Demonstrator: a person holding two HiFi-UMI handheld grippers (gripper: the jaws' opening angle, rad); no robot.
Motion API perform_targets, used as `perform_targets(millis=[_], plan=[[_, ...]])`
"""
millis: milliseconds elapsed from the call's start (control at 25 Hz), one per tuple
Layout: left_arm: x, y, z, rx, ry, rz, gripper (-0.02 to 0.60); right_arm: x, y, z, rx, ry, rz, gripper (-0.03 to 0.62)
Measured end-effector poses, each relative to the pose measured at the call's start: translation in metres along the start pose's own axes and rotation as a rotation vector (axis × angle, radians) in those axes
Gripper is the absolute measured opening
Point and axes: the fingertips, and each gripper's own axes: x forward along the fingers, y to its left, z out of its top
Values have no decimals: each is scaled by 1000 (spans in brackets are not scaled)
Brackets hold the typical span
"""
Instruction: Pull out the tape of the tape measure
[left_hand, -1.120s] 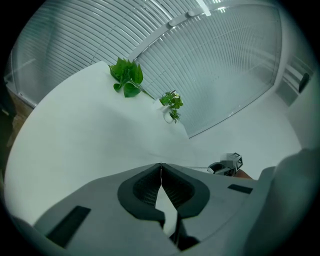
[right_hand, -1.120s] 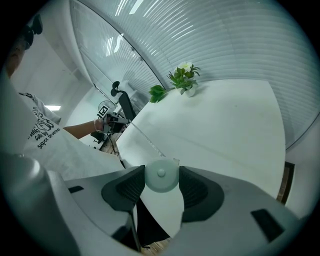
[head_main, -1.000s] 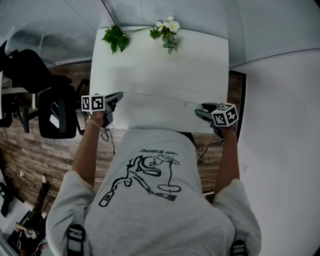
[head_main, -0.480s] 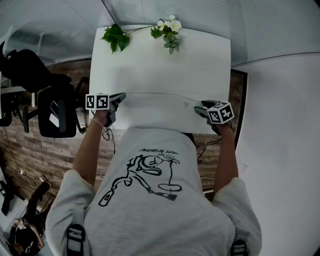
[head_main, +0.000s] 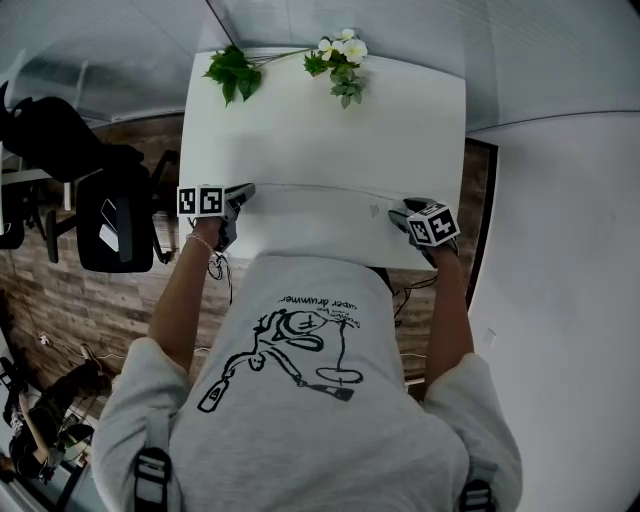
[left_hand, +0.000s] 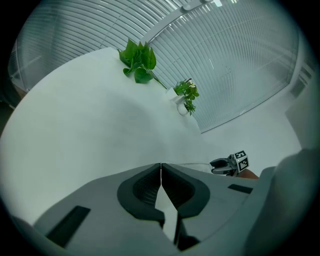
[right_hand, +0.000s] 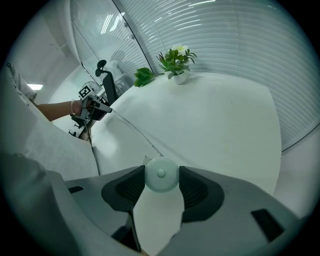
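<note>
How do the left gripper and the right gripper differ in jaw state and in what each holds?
The left gripper has its jaws together on the thin tape; the right gripper has them wide, gripping the round white case. The left gripper is by the table's left edge, the right gripper by its right. Shared: the tape stretches between them.

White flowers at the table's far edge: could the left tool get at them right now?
Probably not freely: the left tool is shut on the tape, though only bare table lies before the flowers.
</note>
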Motion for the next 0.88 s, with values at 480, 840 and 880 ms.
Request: perform_targets(millis=[480,840,880], plan=[[10,7,2,5,9,40,23,14,-11,-2,-8,29,-46,224],[15,13,1,5,18,61,23,20,-16,-2,-18,34,-73,224],[15,13,1,4,19,63,23,21,-17,-3,-19,35,-73,224]])
